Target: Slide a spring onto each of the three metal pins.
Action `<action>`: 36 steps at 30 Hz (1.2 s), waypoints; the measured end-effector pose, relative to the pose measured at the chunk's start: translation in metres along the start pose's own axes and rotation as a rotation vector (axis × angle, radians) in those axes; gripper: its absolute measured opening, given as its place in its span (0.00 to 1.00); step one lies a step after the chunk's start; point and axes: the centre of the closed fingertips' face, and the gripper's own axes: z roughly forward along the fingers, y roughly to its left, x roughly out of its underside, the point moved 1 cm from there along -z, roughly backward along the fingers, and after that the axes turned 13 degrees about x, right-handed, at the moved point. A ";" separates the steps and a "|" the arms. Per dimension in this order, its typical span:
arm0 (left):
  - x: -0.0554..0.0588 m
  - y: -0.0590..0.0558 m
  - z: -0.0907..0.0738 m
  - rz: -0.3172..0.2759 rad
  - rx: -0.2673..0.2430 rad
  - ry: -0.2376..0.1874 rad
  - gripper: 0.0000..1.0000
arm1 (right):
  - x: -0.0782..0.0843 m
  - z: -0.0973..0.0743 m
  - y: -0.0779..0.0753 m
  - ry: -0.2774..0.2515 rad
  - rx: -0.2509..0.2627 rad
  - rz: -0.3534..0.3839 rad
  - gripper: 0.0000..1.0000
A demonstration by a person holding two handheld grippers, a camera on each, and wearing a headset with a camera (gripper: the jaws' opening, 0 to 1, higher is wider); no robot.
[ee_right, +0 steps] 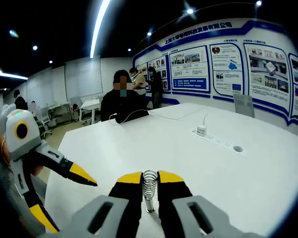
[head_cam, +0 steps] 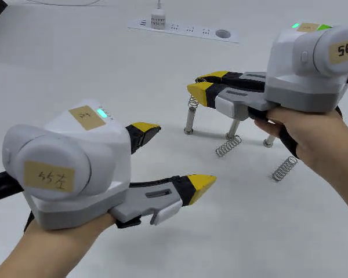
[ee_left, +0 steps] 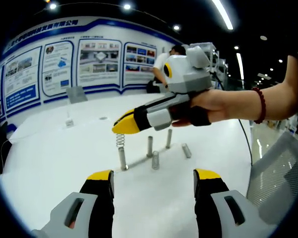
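Head view shows the right gripper (head_cam: 204,85) reaching over the white bench (head_cam: 75,63). Its yellow-tipped fingers are squeezed on a small silver coil spring (head_cam: 192,103), and the spring sits at the top of the left-most upright metal pin (head_cam: 189,121). Right gripper view shows the same thing up close — the spring stands between the two fingers, with the pin poking out below it. Two other metal pins (head_cam: 233,127) stand near the first one, partly hidden under the gripper. Two more silver springs (head_cam: 228,145) lie flat on the bench near those pins. The left gripper (head_cam: 175,155) is held low and nearer the person, well apart from the pins. Its fingers are wide apart with nothing between them — left gripper view shows bare bench in the gap. A white power strip (head_cam: 182,28) lies at the far side of the bench.
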 end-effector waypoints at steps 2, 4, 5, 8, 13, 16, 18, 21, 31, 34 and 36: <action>0.001 0.000 0.000 -0.002 -0.002 0.003 0.67 | 0.001 0.001 0.000 0.002 -0.002 0.003 0.12; 0.001 0.001 0.000 -0.007 -0.003 0.003 0.68 | 0.002 0.002 0.000 0.007 0.001 -0.002 0.12; 0.001 0.001 0.000 -0.006 -0.002 0.003 0.68 | 0.002 0.002 0.001 0.006 -0.001 0.001 0.12; 0.001 0.000 0.000 -0.003 -0.002 0.004 0.68 | 0.004 0.003 0.001 0.012 0.005 -0.007 0.12; 0.001 0.000 0.000 -0.003 -0.002 0.005 0.68 | 0.005 0.004 0.001 0.013 0.013 -0.004 0.12; 0.002 0.002 -0.001 -0.010 -0.007 0.007 0.68 | 0.005 0.004 0.001 0.013 0.014 -0.001 0.12; 0.002 0.003 -0.002 -0.012 -0.010 0.005 0.68 | 0.005 0.004 0.002 0.013 0.013 0.000 0.12; 0.002 0.003 -0.002 -0.014 -0.009 0.005 0.68 | 0.005 0.003 0.003 0.015 0.015 -0.007 0.12; 0.001 0.003 -0.002 -0.014 -0.010 0.004 0.67 | 0.009 0.005 0.006 0.030 0.018 -0.028 0.12; 0.001 0.004 -0.002 -0.015 -0.009 0.003 0.67 | 0.011 0.006 0.006 0.034 0.018 -0.036 0.12; 0.001 0.004 -0.002 -0.014 -0.009 0.002 0.67 | 0.012 0.006 0.007 0.039 0.019 -0.044 0.12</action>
